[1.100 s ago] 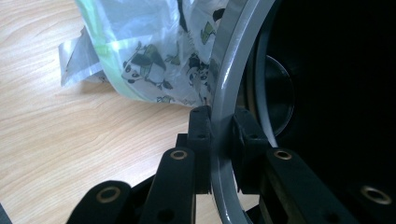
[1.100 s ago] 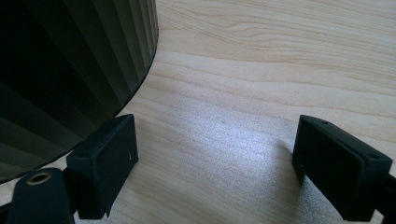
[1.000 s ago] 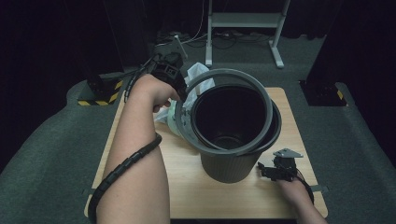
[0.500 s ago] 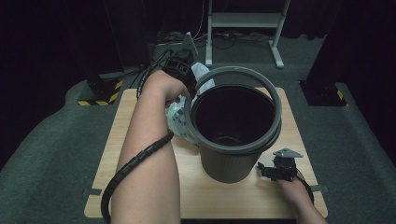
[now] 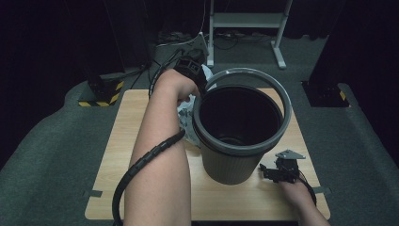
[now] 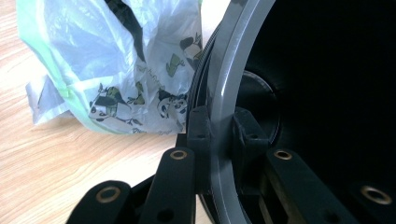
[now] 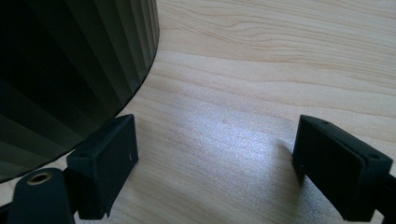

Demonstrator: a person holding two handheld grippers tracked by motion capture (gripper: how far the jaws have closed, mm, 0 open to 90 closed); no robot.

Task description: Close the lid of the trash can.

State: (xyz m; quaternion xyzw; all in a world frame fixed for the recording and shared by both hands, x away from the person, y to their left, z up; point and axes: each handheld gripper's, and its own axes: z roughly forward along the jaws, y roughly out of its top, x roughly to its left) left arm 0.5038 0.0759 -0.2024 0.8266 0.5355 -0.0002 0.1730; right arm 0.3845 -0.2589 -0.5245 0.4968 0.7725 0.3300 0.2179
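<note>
1. Right now my left tool (image 5: 200, 84) is clamped on the grey rim ring (image 6: 224, 107) of the bin (image 5: 235, 155), one jaw outside the ring and one inside, at the far-left side of the mouth.
2. The bin stands upright in the middle of the worktop (image 5: 122, 141), its ribbed dark wall (image 7: 70, 70) just beside my right tool (image 5: 270, 170).
3. My right tool rests low on the worktop with its jaws spread wide and nothing between them.
4. I judge the bin stiff plastic and fairly light, since it is empty; the ring looks smooth and could slip or lift off, so a grip across the ring and wall together seems safest.
5. The plastic bag (image 6: 116, 70) lies crumpled against the bin's left side; it is thin, soft and slippery, best pinched at a bunched fold.
6. The bag carries small cartoon panda prints and a green edge; I can read no writing or brand on it or the bin.
</note>
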